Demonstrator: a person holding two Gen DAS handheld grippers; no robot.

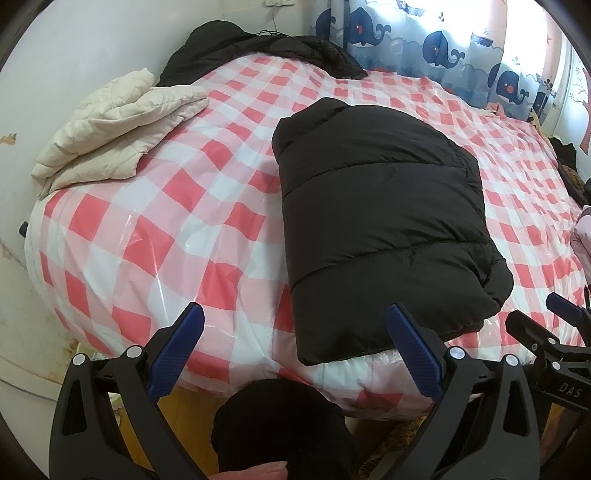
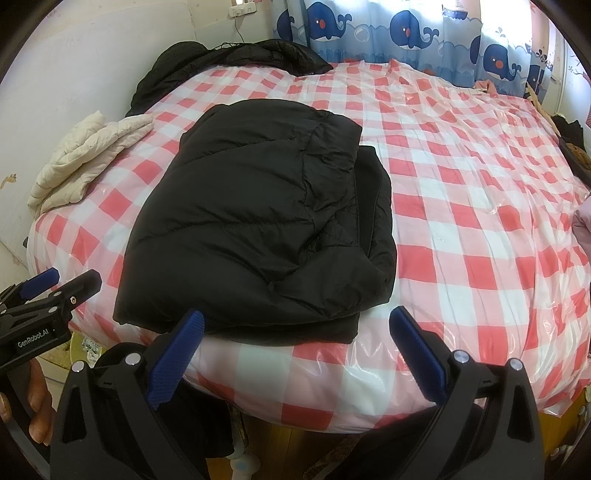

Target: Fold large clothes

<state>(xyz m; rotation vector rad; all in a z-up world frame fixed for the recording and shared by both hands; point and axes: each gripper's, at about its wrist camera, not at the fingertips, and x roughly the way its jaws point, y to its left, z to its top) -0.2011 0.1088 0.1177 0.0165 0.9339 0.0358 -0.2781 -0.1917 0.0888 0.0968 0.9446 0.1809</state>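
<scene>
Black puffer jacket, quilted in wide padded bands with a matte, slightly crinkled shell, lies folded into a thick rounded rectangle on the bed, near its front edge. Its long axis runs from that edge toward the whale-print curtain. Glossy clear plastic over red-and-white checks covers the bed. Left tool and right tool both hang spread wide, gripping nothing. A cream quilted garment sits folded near the wall.
</scene>
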